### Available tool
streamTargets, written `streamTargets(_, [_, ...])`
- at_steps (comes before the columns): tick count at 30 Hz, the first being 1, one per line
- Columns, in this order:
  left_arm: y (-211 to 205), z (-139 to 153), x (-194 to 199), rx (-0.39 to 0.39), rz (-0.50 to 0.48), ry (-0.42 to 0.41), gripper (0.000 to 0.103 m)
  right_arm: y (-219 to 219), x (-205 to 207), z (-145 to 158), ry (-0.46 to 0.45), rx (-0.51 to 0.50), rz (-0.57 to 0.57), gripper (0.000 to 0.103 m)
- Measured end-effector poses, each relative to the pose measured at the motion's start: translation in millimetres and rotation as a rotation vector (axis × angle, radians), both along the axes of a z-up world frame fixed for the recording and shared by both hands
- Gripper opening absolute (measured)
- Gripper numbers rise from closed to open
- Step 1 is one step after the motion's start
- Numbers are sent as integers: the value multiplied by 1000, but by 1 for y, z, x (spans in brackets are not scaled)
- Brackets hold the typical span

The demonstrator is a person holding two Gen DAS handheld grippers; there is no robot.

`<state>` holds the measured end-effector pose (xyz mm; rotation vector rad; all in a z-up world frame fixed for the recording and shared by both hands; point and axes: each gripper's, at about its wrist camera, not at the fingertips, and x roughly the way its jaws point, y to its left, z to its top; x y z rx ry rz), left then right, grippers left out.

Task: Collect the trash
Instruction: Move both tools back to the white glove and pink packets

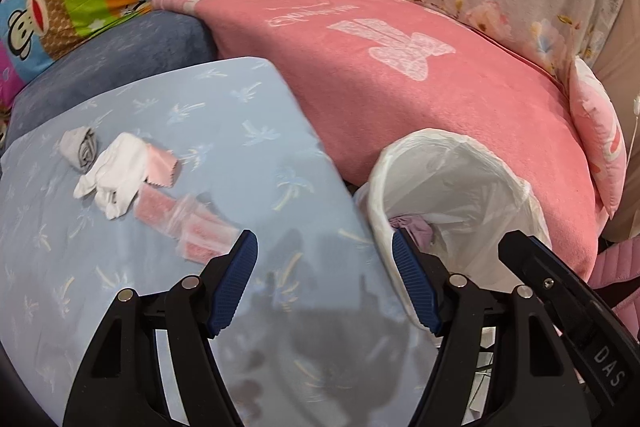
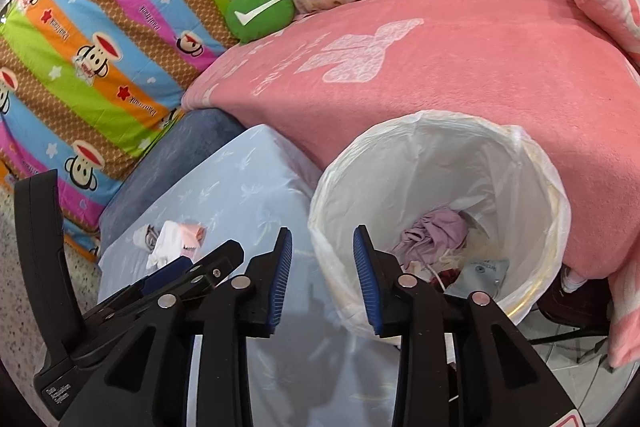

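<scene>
Left gripper hovering over blue sheet, jaws standing wide, nothing between. Right gripper hanging at bin rim, jaws standing narrowly apart, gripping nothing. Trash pile lying on sheet: white glove, grey wad, pink packets, touching one another, near left gripper. Lined bin sitting against pink blanket, holding purple rag and scraps.

Both wrist cameras look steeply down from close above. The left faces the blue-covered surface, the right the lined bin; both views share both.
</scene>
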<state>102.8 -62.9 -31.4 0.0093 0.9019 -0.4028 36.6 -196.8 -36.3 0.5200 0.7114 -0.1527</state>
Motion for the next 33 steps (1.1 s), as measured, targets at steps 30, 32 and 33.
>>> streamTargets(30, [157,-29,22,-29,291,61,67,124,57,-24,80,-37,196,54])
streamTargets(32, [167,-32,26,-33,307,69,73,130,64,-28,89,-36,209,54])
streamTargets(33, [172,-33,27,-36,315,69,75,135,68,-30,93,-37,214,55])
